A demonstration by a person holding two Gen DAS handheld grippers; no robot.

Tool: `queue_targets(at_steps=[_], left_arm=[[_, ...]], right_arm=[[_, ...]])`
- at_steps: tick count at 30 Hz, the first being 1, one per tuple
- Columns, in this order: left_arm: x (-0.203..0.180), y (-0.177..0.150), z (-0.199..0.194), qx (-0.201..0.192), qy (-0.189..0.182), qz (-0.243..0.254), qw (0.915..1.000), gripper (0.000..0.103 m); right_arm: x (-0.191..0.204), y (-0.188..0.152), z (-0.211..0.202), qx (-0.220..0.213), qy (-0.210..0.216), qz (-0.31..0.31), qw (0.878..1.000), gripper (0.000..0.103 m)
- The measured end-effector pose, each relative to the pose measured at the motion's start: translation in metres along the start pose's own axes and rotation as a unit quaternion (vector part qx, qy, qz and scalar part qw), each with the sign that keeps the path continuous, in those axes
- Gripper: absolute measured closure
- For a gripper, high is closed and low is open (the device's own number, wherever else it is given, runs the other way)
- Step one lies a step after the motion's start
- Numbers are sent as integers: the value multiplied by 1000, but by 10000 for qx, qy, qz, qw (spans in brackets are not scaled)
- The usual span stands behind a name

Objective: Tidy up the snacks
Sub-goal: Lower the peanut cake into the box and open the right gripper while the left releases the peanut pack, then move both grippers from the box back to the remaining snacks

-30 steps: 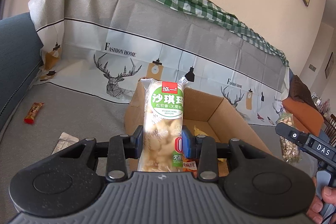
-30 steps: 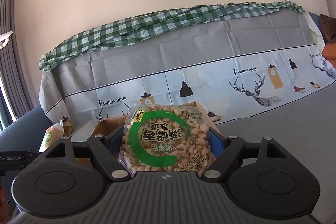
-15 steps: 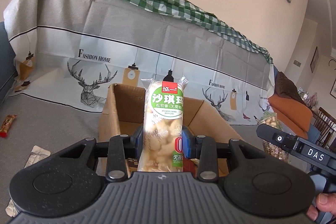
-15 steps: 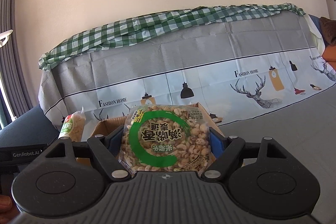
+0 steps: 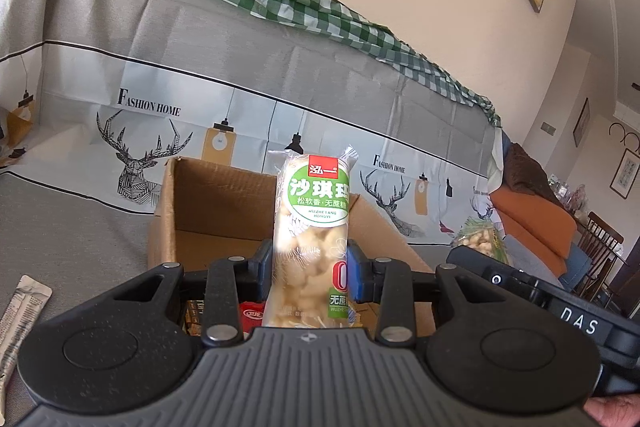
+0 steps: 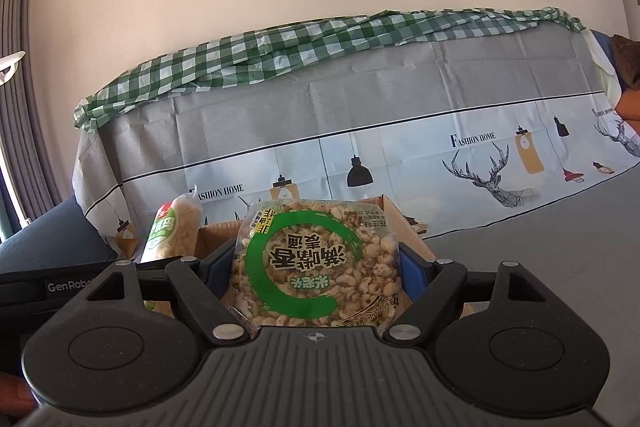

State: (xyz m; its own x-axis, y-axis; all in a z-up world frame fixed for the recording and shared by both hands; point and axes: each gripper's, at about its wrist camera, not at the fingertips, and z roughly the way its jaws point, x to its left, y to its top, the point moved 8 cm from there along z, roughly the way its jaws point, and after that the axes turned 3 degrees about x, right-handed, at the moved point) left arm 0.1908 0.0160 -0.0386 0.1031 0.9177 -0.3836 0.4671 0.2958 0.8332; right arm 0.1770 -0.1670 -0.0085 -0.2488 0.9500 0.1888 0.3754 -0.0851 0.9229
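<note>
On the far left a silver sachet (image 5: 22,315) lies on the grey cover. The left gripper (image 5: 310,275), clamped on an upright sachima pack (image 5: 312,227), has swung across so the cardboard box (image 5: 192,211) now sits squarely behind it: ready, I judge, for dropping in. To the right, the right gripper (image 6: 316,271) stays clamped on a round rice-puff cake pack (image 6: 316,267).

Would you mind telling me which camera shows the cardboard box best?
The left wrist view: the cardboard box shows its open top and inside walls. The right wrist view shows only slivers of it behind the peanut bag.
</note>
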Motion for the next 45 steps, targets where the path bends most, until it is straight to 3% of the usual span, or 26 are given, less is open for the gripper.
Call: queue_targets(at_steps=[26,28,30,31,39,45], left_arm=[[-3,6,5,-98,-177,-231,9995,63],[-3,7,3,-126,-174,-227,9995,61],[-3,8,1,-171,-169,-229,9994,50],[-3,9,0,-198,-168,-234,9994,49],[12,17,-16,-392,94,-263,9988,49],[20,24,-48,-772,379,85,9963,49]], right_arm=[[5,-2,2,28,11,-80,10000,22],[5,-3,4,84,9,-75,9999,21],[5,-3,5,97,-40,-58,9999,20],[5,-3,4,89,-34,-42,9999,18],[9,-4,0,58,-53,-45,10000,17],[25,-8,-5,47,-18,-62,10000,17]])
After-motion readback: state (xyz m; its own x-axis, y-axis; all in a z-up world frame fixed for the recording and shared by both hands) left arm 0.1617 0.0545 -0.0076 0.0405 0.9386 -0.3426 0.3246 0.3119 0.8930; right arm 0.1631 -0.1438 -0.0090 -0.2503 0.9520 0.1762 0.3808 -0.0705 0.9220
